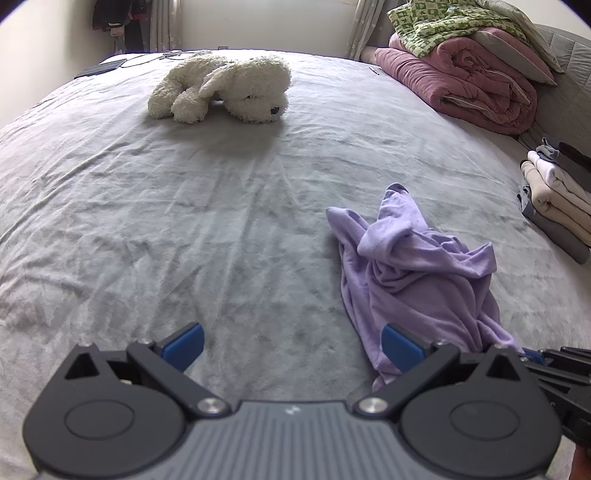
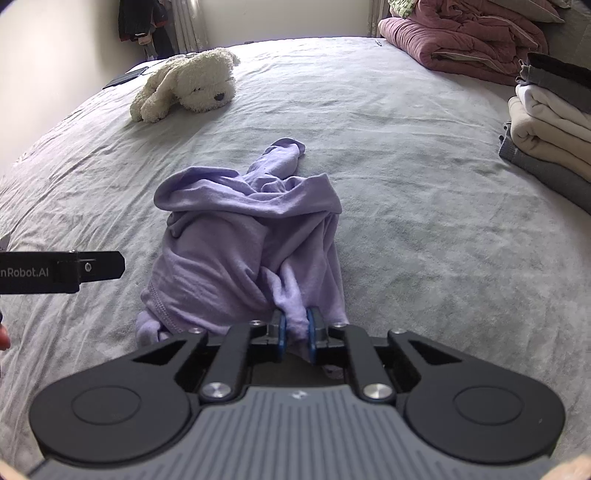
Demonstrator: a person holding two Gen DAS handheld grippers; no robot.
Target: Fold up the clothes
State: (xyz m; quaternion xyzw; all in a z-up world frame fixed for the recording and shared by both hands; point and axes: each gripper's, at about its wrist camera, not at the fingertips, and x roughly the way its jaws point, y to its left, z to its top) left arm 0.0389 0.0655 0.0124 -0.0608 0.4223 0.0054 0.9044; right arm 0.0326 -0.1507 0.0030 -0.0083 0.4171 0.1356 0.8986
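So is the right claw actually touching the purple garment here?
Touching. In the right wrist view, the right claw has its blue pads pressed on a bunched fold of the purple garment.

— How do my two grippers stand?

— My right gripper point(image 2: 295, 334) is angled downward, its blue pads point(image 2: 282, 332) pinched together on a fold of the lilac garment point(image 2: 236, 236). My left gripper point(image 1: 291, 345) tilts down as well, jaws spread wide, nothing between its pads point(image 1: 184, 345).

Grey-sheeted bed point(image 1: 184, 221), pale walls point(image 1: 44, 37) — curtains point(image 1: 166, 22), soft daylight
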